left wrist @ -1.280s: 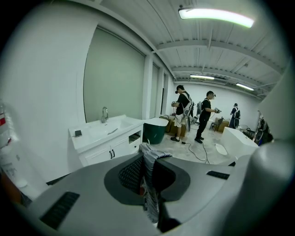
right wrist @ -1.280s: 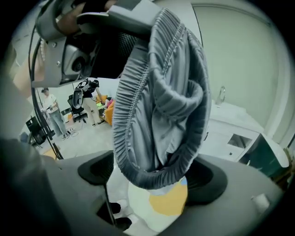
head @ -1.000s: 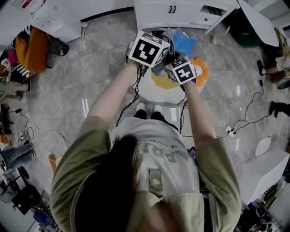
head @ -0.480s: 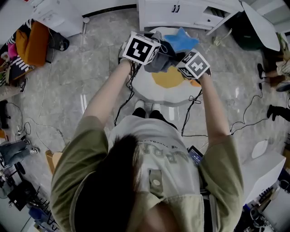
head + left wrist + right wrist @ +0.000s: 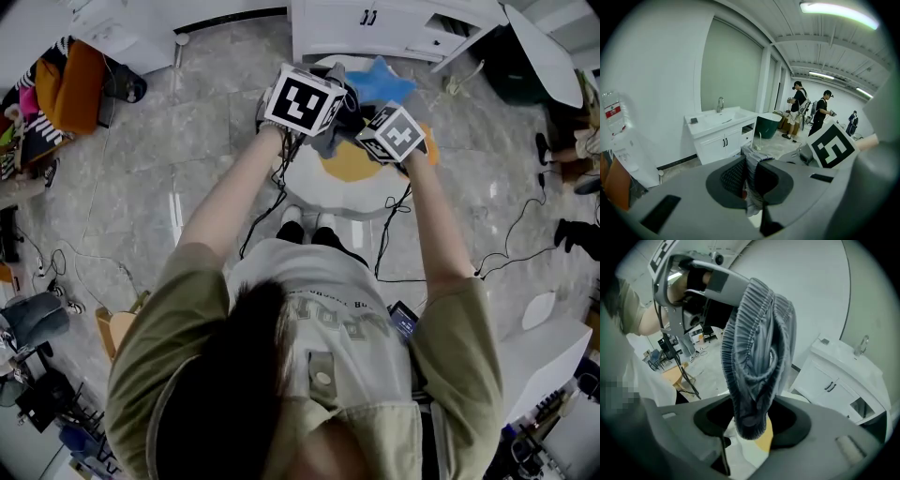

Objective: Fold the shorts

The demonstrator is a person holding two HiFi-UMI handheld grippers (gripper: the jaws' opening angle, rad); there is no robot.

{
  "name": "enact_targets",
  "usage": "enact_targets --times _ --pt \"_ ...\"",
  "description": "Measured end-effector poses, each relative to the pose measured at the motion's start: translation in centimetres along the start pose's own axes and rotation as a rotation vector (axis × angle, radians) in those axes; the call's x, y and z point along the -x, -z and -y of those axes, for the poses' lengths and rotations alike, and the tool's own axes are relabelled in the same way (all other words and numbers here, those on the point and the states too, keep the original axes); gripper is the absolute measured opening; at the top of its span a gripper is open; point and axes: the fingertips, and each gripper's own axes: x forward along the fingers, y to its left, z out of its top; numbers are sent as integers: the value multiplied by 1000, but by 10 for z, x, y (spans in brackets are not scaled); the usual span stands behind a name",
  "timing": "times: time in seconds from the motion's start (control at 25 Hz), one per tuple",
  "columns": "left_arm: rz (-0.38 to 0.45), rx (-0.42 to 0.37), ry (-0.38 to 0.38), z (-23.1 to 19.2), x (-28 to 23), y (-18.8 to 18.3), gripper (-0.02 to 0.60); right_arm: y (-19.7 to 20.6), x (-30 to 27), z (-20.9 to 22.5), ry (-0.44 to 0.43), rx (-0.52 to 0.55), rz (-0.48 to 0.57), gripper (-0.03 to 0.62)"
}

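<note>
My left claw (image 5: 750, 174) is clenched on a fold of the grey shorts (image 5: 757, 352), holding them up above the round rug (image 5: 323, 190) on the floor. My right claw (image 5: 749, 423) has just been opening; the waistband hangs loose between its jaws.

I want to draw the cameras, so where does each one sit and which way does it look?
Head view: on the person's head, looking steeply down at hair, shoulders, both arms, shorts and a round mat.
Left gripper view: on the left gripper, facing a white sink cabinet; its fingers pinch the shorts; no body clearly shows.
Right gripper view: on the right gripper, facing back at the person's left arm; its fingers have just been opening, shorts hanging between them.
Shared: both gripper views show the shorts and the cabinet.
</note>
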Motion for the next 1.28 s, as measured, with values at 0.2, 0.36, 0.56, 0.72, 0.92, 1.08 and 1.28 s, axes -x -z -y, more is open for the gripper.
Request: enact_targets --times 0.2,0.36,0.56,0.72,0.92,1.08,1.28 --pt "0 3 -14 4 -1 -1 18 -18 -6 0 22 -33 62 212" --pt "4 17 -25 6 -5 -1 18 -30 -9 2 74 -32 99 212" --pt "-36 -22 -24 3 -7 7 18 -33 2 13 83 -45 120 89" --pt "-118 -77 -18 -13 -9 28 19 -26 14 17 18 -11 46 31" --pt "-194 -122 43 -21 -11 53 21 -25 25 14 -75 16 -25 25" --pt "-236 -182 86 -21 -10 63 52 -19 23 1 -154 24 -77 25" --pt "-276 -300 236 -19 -4 79 249 -15 25 -6 -214 -2 -72 25"
